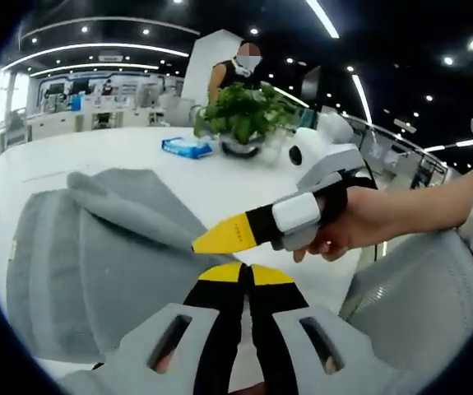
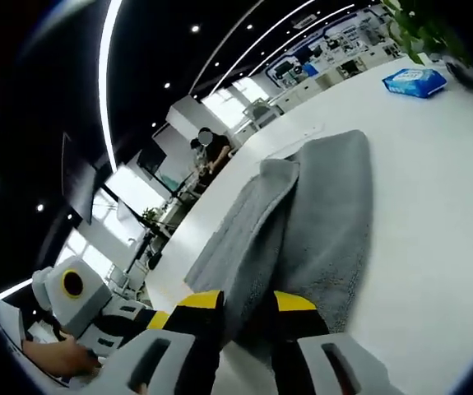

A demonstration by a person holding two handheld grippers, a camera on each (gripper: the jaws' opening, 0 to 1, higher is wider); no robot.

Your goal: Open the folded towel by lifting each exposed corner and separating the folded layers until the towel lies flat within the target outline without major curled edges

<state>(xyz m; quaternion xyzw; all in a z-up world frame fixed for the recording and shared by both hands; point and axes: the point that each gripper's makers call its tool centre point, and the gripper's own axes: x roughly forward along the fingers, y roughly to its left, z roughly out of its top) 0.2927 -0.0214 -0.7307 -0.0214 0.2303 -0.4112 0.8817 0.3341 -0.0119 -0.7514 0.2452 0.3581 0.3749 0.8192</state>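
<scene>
Gripping the grey towel [image 1: 96,263] on the white table [image 1: 244,177] with both grippers.
Your right gripper [image 2: 244,309] has its jaws clenched on the towel's near edge, and your left gripper [image 1: 244,276] has its jaws closed together at a raised fold.

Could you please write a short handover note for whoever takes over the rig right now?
Left gripper: shut on the near edge of the grey terry towel.
Right gripper: shut on the towel too, with its yellow tip pinching a lifted fold.
Towel lies on the white tabletop, partly folded, one layer raised in a ridge.
Done: layer gripped and lifted.
Left: spread the layers flat and smooth the edges.
</scene>
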